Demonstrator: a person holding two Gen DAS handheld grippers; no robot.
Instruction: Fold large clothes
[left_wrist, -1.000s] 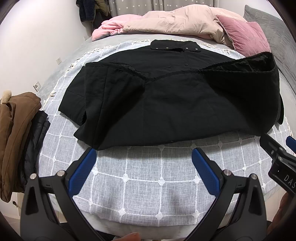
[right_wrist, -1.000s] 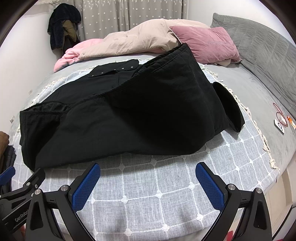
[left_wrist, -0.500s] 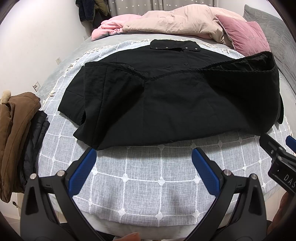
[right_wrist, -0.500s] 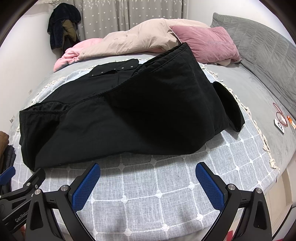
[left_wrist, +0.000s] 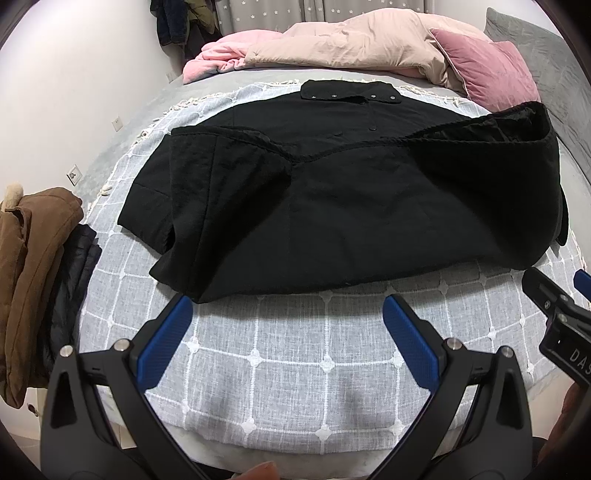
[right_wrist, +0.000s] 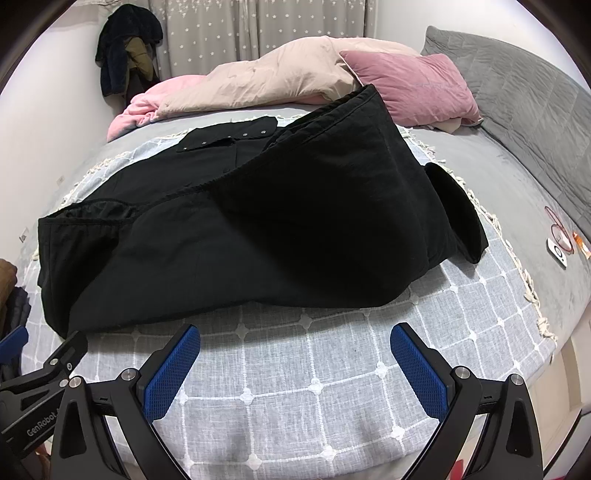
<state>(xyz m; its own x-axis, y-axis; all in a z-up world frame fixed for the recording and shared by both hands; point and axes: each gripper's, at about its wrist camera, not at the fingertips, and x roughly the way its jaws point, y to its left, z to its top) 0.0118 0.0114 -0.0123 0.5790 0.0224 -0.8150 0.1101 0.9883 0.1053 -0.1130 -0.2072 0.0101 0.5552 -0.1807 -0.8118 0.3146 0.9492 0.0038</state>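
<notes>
A large black coat (left_wrist: 332, 199) (right_wrist: 258, 236) lies spread on the grey checked blanket (left_wrist: 288, 369) (right_wrist: 314, 387), lower part folded up over the body, snap collar at the far end. One sleeve cuff (right_wrist: 458, 218) sticks out to the right. My left gripper (left_wrist: 288, 328) hovers open over bare blanket just short of the coat's near edge, holding nothing. My right gripper (right_wrist: 295, 354) is likewise open and empty in front of the near fold. Each gripper shows at the side of the other's view.
A brown jacket (left_wrist: 29, 266) and dark clothes hang off the bed's left side. Pink and beige duvets (left_wrist: 351, 48) and a pink pillow (right_wrist: 410, 85) lie at the far end. A small white device (right_wrist: 557, 253) rests on the grey sheet, right.
</notes>
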